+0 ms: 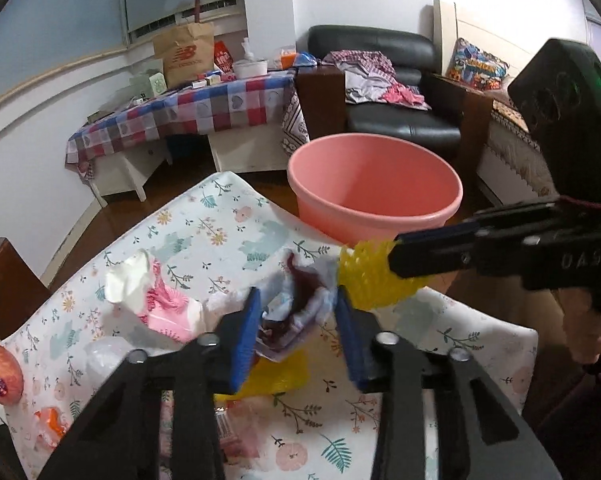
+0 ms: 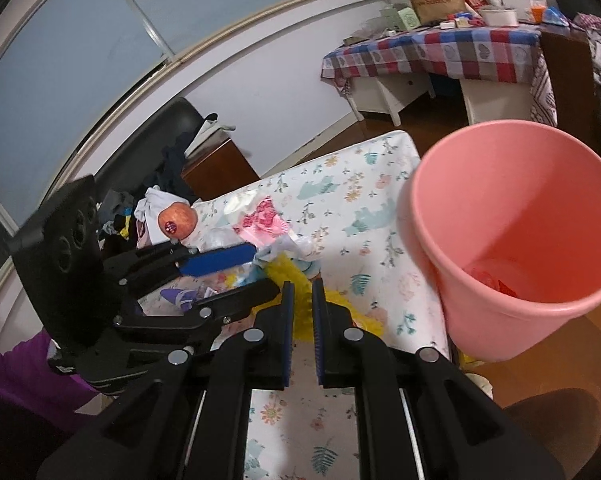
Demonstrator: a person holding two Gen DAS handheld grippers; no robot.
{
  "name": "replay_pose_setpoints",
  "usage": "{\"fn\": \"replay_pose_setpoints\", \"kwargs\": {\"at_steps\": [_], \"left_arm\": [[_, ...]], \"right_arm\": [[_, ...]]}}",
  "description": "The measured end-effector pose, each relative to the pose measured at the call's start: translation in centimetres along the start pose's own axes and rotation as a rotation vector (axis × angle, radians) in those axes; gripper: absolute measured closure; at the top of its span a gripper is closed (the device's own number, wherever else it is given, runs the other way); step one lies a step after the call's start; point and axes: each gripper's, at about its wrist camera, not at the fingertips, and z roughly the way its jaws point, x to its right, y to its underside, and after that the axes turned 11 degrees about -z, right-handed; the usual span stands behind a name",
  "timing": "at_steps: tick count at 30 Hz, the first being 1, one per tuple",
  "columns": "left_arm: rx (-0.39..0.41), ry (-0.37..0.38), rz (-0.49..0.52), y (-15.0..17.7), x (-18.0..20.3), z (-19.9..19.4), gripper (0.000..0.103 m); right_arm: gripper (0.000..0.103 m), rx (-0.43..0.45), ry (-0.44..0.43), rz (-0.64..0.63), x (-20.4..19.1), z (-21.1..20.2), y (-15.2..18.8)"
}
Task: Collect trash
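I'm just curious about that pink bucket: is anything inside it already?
Yes. In the right wrist view the pink bucket holds a few reddish, partly clear scraps at its bottom. Its near wall hides the rest of the floor.

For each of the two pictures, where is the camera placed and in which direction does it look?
Left wrist view: sits on the left hand-held gripper, looking down over the floral table at a crumpled wrapper; the right hand-held gripper enters, clamping yellow netting.
Right wrist view: sits on the right hand-held gripper, facing the pink bin; a purple sleeve shows.
Shared: table, bin, netting, an apple, both grippers.
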Motion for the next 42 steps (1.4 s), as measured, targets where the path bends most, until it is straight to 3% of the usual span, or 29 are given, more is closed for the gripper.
{"fn": "replay_pose_setpoints", "kwargs": {"at_steps": [2, 3, 7, 13, 17, 26, 35, 42], "left_arm": [[-0.003, 0.002, -0.001, 0.2, 0.0, 0.3, 0.093], [-0.002, 0.004, -0.004, 0.0, 0.0, 0.5, 0.094], [0.024, 0.024, -0.067, -0.6, -0.8, -0.6, 0.096], [0.091, 0.106, -0.285, -2.7, -3.9, -4.0, 0.097], [0.133, 0.147, -0.371, -4.0, -4.9, -5.4, 0.097], [0.188, 0.218, -0.363, -7.1, -1.6, -5.1, 0.097], [0.162, 0.287, -0.334, -9.7, 2.6, -1.5, 0.097], [0.130, 0.309, -0.341, -10.5, 4.5, 1.3, 0.097]], "right_arm": [[0.094, 0.001, 0.001, 0.006, 0.2, 0.0, 0.2], [0.094, 0.002, 0.002, 0.008, 0.3, 0.0, 0.2], [0.094, 0.024, 0.005, 0.016, 0.5, -0.5, 0.2], [0.094, 0.072, 0.014, 0.026, 0.9, -1.5, -0.3], [0.094, 0.118, 0.054, 0.025, 1.3, -2.5, -1.0], [0.094, 0.214, 0.218, 0.113, 5.3, -5.3, -1.0], [0.094, 0.214, 0.296, 0.193, 9.9, -5.4, 0.3], [0.093, 0.151, 0.355, 0.186, 11.3, -4.1, 0.7]]}}
